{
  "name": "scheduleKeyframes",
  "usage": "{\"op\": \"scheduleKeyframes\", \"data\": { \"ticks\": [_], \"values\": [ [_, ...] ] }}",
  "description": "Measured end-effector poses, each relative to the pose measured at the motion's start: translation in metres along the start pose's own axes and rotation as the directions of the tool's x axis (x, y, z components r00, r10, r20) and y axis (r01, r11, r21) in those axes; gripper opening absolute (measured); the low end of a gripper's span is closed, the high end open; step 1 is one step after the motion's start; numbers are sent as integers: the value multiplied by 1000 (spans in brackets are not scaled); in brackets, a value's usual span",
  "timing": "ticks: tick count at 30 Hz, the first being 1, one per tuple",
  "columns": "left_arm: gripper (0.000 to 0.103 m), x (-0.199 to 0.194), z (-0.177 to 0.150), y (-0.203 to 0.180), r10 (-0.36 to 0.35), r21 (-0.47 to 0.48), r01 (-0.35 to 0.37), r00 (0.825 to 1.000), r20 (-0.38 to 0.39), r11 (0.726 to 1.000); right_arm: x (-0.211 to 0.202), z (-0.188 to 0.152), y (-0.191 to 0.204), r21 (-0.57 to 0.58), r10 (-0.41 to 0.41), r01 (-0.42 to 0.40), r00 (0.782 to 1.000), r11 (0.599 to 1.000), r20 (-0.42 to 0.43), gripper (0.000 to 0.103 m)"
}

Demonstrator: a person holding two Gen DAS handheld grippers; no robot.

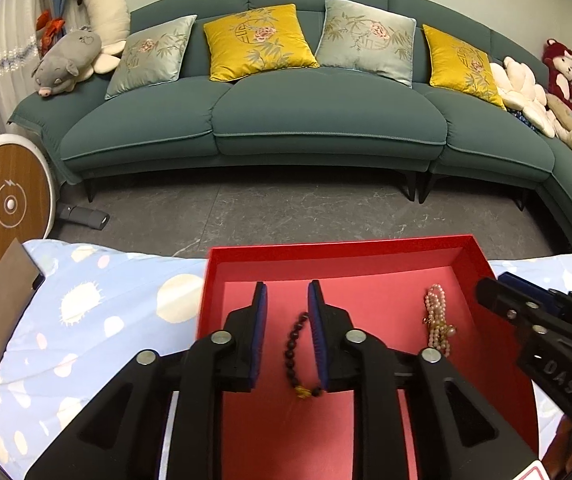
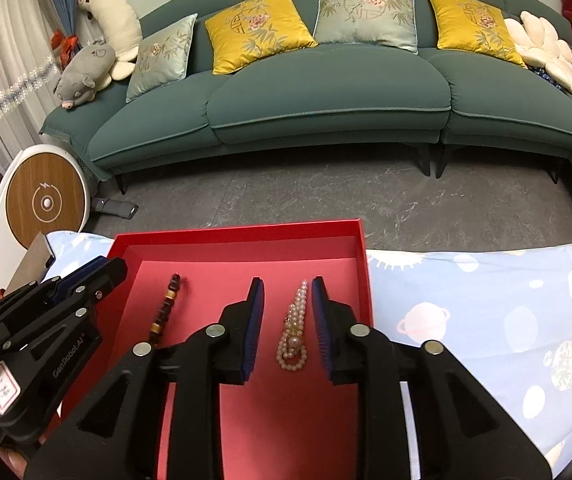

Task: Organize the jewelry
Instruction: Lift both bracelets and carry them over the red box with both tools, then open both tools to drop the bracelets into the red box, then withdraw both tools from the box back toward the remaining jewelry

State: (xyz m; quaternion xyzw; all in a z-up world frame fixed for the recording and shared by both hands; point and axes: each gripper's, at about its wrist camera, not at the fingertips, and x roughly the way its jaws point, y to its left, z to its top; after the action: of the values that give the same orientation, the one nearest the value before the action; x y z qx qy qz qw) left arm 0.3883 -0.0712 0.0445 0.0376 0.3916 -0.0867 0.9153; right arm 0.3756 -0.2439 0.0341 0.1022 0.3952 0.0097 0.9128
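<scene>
A red box (image 1: pixel 366 244) stands on a blue patterned cloth. Inside it lie a dark bead bracelet (image 1: pixel 292 356) and a pearl necklace (image 1: pixel 438 320). My left gripper (image 1: pixel 288 292) is open over the box, its fingers either side of the dark bracelet, not closed on it. My right gripper (image 2: pixel 288 286) is open, its fingers either side of the pearl necklace (image 2: pixel 294 328). The dark bracelet (image 2: pixel 165 304) lies to its left in the red box (image 2: pixel 237 232). Each gripper shows at the edge of the other's view: the right gripper (image 1: pixel 486 292) and the left gripper (image 2: pixel 105 268).
The blue cloth (image 1: pixel 85 320) with planets covers the table (image 2: pixel 486 320). A brown card (image 1: pixel 1 308) stands at the left edge. Beyond are grey floor, a teal sofa (image 1: pixel 286 120) with cushions, and a round wood-faced device (image 1: pixel 5 200).
</scene>
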Motion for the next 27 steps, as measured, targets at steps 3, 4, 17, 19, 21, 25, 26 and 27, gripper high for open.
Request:
{"op": "scheduleKeyframes", "data": {
  "ticks": [3,4,17,19,21,25,26,27],
  "values": [
    [33,-21,-5,13,-6,-32,6,1000,19,999,-21,-6,-2,-2,12,-12,1000,1000,21,28],
    [33,-31,-7,17,-6,-37,7,1000,25,999,-31,-9,-1,-8,14,-13,999,1000,29,31],
    [43,-163,-111,53,-7,-63,8,1000,27,998,-182,-121,22,-97,-11,22,994,995,111,47],
    [44,-174,-137,57,0,-72,1,1000,12,997,-195,-143,24,-87,-11,20,994,996,109,47],
    [44,-182,-163,60,4,-80,-5,1000,-9,997,-202,-163,23,-73,1,5,996,997,91,47],
    [44,-190,-206,65,-20,-97,13,997,-69,995,-210,-201,29,-90,-13,18,998,996,55,46],
    [44,-193,-214,65,-21,-99,14,997,-73,995,-211,-210,30,-90,-11,15,999,996,48,46],
    [44,-195,-222,66,-22,-103,14,997,-75,995,-212,-218,31,-85,-4,8,999,996,39,46]
  ]
}}
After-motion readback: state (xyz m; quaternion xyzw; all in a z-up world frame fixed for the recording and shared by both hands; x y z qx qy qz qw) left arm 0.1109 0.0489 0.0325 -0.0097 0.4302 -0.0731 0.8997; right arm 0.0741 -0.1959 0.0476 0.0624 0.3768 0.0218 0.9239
